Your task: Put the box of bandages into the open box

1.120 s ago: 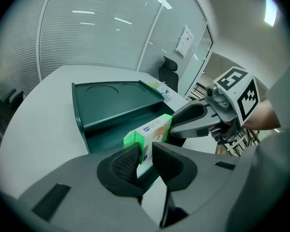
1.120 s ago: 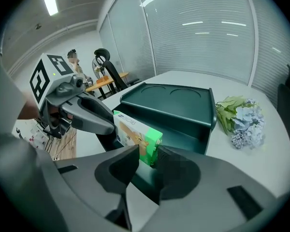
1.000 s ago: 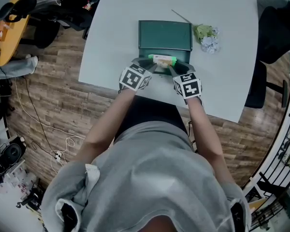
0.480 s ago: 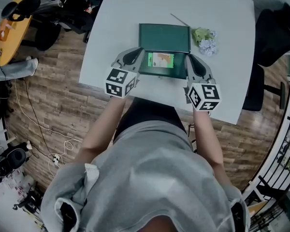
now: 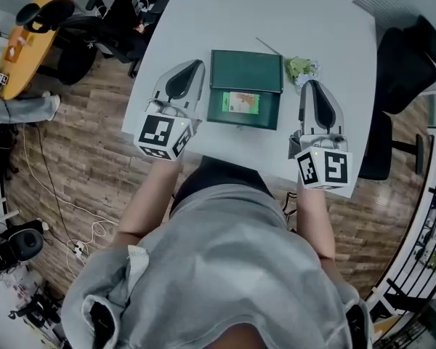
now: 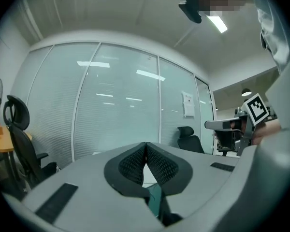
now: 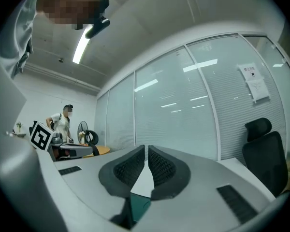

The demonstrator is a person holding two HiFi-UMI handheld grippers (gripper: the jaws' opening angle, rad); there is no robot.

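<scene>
The dark green open box (image 5: 245, 71) lies on the white table (image 5: 225, 6) in the head view. The box of bandages (image 5: 243, 102), pale green with an orange patch, rests flat inside the green box's near half. My left gripper (image 5: 192, 67) is held above the table left of the green box, apart from it. Its jaws are shut with nothing in them (image 6: 145, 151). My right gripper (image 5: 309, 86) is to the right of the green box, also shut and empty (image 7: 146, 154). Both gripper views look out across the room, with a sliver of the green box (image 6: 154, 199) below the jaws.
A crumpled green and white bundle (image 5: 304, 67) and a thin stick (image 5: 269, 26) lie at the box's far right corner. A black office chair (image 5: 403, 64) stands to the right of the table and more chairs (image 5: 116, 17) to the left. A person (image 7: 63, 122) stands far off.
A second ago both grippers held the bandage box over the green box. It now lies inside; the grippers have drawn apart to either side, risen, and their jaws have shut.
</scene>
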